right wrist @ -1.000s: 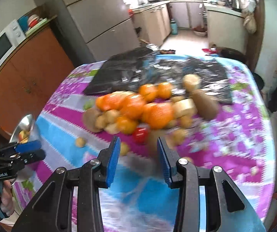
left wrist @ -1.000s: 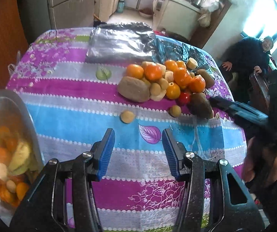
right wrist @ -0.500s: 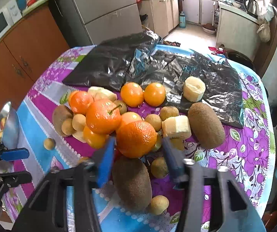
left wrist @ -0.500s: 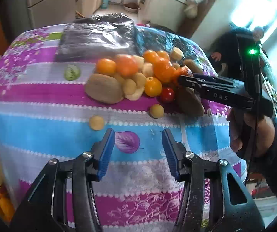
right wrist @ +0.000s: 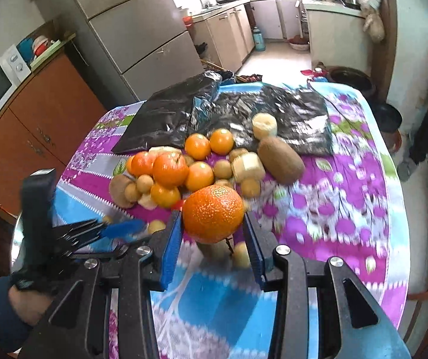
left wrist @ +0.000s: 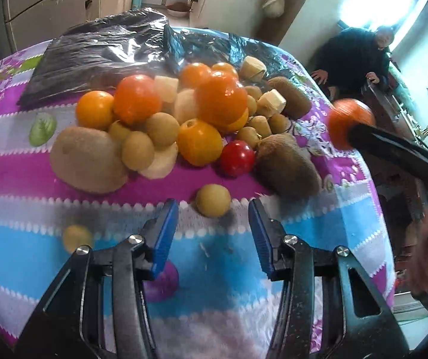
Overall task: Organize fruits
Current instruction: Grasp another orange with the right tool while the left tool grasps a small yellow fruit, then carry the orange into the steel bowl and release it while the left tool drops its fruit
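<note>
A round table under a striped purple, blue and white floral tablecloth (right wrist: 348, 197) fills both views, with crumpled black plastic bags (right wrist: 184, 110) spread across its far side, well beyond both tongs. No brand, label or writing can be read anywhere in these views.

Ahead of the left tongs (left wrist: 214, 236) lies the heap of fruit. A large kiwi (left wrist: 87, 161) sits ahead and to the left of the blue pads, a second kiwi (left wrist: 288, 167) ahead and to the right, just past the right pad's tip. Between them are piled oranges (left wrist: 221, 101), small tangerines (left wrist: 199, 142), pale peeled chunks (left wrist: 269, 103) and small tan round fruits (left wrist: 137, 149). A red cherry tomato (left wrist: 238, 158) rests touching the second kiwi's left end. One small tan fruit (left wrist: 213, 200) lies on the cloth just ahead of the gap between the left tongs' pads, and another (left wrist: 78, 236), blurred, lies off to their left. The left tongs stand spread wide with nothing between them.

The right tongs (right wrist: 214, 248) are pinching a large orange (right wrist: 213, 214) between their blue pads, lifted clear of the cloth, nearer the camera than the heap. In the left wrist view that orange (left wrist: 350, 122) shows blurred at the right, off the table's edge side, at the tip of the right tongs' dark arm
</note>
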Motion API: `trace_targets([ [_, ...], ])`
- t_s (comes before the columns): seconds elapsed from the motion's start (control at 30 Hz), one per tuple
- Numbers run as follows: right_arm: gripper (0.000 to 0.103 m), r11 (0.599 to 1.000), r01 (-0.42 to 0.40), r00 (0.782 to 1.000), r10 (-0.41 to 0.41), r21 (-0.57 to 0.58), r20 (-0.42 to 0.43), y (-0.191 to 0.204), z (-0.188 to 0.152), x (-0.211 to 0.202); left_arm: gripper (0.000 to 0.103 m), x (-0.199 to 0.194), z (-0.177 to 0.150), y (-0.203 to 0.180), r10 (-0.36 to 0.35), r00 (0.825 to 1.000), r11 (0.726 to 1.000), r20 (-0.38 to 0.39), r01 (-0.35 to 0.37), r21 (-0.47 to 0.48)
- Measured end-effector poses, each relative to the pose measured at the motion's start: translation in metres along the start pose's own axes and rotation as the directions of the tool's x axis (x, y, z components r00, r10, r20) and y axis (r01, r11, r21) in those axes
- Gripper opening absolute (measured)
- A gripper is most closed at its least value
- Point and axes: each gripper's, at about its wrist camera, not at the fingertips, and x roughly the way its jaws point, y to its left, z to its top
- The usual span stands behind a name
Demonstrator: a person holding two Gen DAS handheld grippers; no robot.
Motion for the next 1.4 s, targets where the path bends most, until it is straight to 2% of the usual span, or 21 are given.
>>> trace_targets([
  [0.27, 0.044, 1.000, -0.002, 1.000, 0.003, 0.031, -0.011, -0.003, -0.016, -0.008, 0.028, 0.011, 0.001, -0.008, 0.034, 0.999, 0.999, 0.014, -0.034, 0.029],
  [0.43, 0.044, 1.000, -0.002, 1.000, 0.002, 0.028, 0.001, 0.002, -0.017, -0.017, 0.027, 0.006, 0.003, -0.004, 0.026, 0.999, 1.000, 0.019, -0.026, 0.006],
  [0.53, 0.044, 1.000, -0.008, 1.000, 0.007, 0.029, 0.013, 0.011, -0.014, -0.025, 0.027, -0.015, 0.004, -0.003, 0.014, 0.999, 1.000, 0.042, -0.013, -0.017],
  [0.67, 0.044, 0.999, -0.037, 0.998, 0.036, 0.013, 0.043, 0.037, -0.008, -0.040, 0.027, -0.068, 0.002, 0.005, 0.017, 0.996, 0.999, 0.092, -0.015, -0.033],
  [0.83, 0.044, 0.992, -0.119, 0.991, 0.121, -0.044, 0.049, 0.099, -0.003, -0.046, 0.027, -0.144, -0.012, 0.041, 0.085, 0.980, 0.992, 0.180, -0.066, -0.106],
  [1.0, 0.044, 0.966, -0.219, 0.975, 0.221, -0.138, -0.004, 0.181, -0.006, -0.032, 0.027, -0.210, -0.042, 0.102, 0.216, 0.948, 0.958, 0.234, -0.159, -0.240],
  [1.1, 0.044, 0.941, -0.274, 0.962, 0.268, -0.197, -0.054, 0.229, -0.014, -0.020, 0.027, -0.234, -0.066, 0.141, 0.290, 0.930, 0.922, 0.226, -0.209, -0.325],
  [1.23, 0.044, 0.904, -0.335, 0.942, 0.312, -0.265, -0.127, 0.290, -0.028, 0.000, 0.027, -0.249, -0.095, 0.180, 0.357, 0.916, 0.874, 0.182, -0.259, -0.411],
  [1.3, 0.044, 0.891, -0.351, 0.935, 0.317, -0.289, -0.161, 0.312, -0.035, 0.009, 0.027, -0.250, -0.107, 0.195, 0.375, 0.914, 0.856, 0.155, -0.277, -0.437],
  [1.4, 0.044, 0.873, -0.367, 0.927, 0.313, -0.322, -0.208, 0.341, -0.046, 0.025, 0.027, -0.247, -0.119, 0.208, 0.381, 0.915, 0.843, 0.131, -0.285, -0.457],
])
